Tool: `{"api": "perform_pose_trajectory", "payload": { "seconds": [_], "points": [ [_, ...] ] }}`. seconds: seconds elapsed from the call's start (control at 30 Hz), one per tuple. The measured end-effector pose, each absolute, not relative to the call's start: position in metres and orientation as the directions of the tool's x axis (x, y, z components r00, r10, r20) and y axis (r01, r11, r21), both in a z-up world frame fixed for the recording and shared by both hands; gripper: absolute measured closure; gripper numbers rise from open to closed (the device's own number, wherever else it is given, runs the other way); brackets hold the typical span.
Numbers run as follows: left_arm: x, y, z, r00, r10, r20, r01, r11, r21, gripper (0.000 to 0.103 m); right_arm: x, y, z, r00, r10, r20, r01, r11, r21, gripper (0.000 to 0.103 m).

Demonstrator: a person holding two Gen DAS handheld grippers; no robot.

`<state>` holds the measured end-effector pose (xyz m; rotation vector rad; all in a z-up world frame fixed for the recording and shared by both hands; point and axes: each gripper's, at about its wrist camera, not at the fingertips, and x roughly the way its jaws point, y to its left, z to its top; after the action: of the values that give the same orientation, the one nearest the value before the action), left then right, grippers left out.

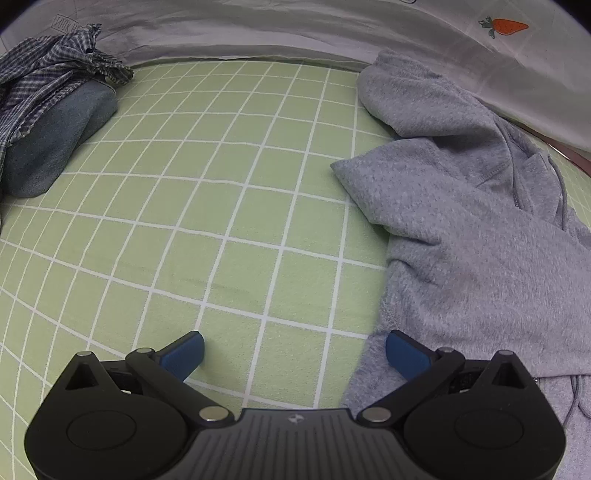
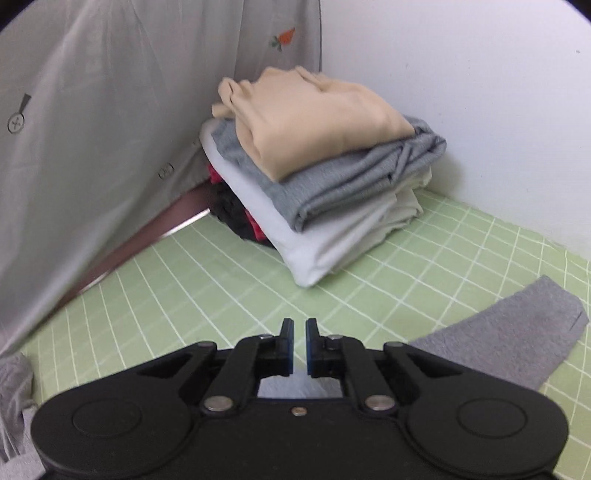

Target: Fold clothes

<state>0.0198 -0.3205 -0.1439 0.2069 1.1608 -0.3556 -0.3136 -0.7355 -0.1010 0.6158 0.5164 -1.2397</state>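
A grey fleece hoodie (image 1: 461, 229) lies crumpled on the green checked sheet (image 1: 221, 206), filling the right side of the left wrist view. My left gripper (image 1: 295, 354) is open and empty, low over the sheet, its right fingertip (image 1: 404, 350) at the hoodie's near edge. In the right wrist view my right gripper (image 2: 299, 343) has its jaws nearly closed with a narrow gap and nothing seen between them. A grey sleeve (image 2: 509, 339) lies just right of it, and more grey cloth (image 2: 14, 387) sits at the lower left.
A stack of folded clothes (image 2: 317, 177), beige on top, stands in the far corner against a white wall (image 2: 461, 92). A checked shirt on a blue-grey folded item (image 1: 48, 122) lies far left. A pale curtain (image 1: 258, 33) hangs behind the bed.
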Motion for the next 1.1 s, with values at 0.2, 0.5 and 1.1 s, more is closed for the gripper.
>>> {"api": "perform_pose_trajectory", "payload": {
  "seconds": [0.2,0.5,1.1],
  "points": [
    [0.038,-0.311,-0.129,0.352,-0.215,-0.911,0.330,0.939,-0.094,0.000,-0.334,-0.735,-0.124,0.216,-0.638,-0.739,0.976,0.147,0.158,0.089],
    [0.078,-0.337,-0.133,0.268,-0.413,-0.870,0.301,0.894,-0.332,0.035,-0.320,-0.723,-0.138,0.235,-0.588,-0.774,0.971,0.175,0.162,0.043],
    [0.136,-0.354,-0.134,0.346,-0.444,-0.826,0.328,0.883,-0.337,0.098,-0.309,-0.706,-0.148,0.239,-0.543,-0.805,0.969,0.191,0.159,0.041]
  ]
}}
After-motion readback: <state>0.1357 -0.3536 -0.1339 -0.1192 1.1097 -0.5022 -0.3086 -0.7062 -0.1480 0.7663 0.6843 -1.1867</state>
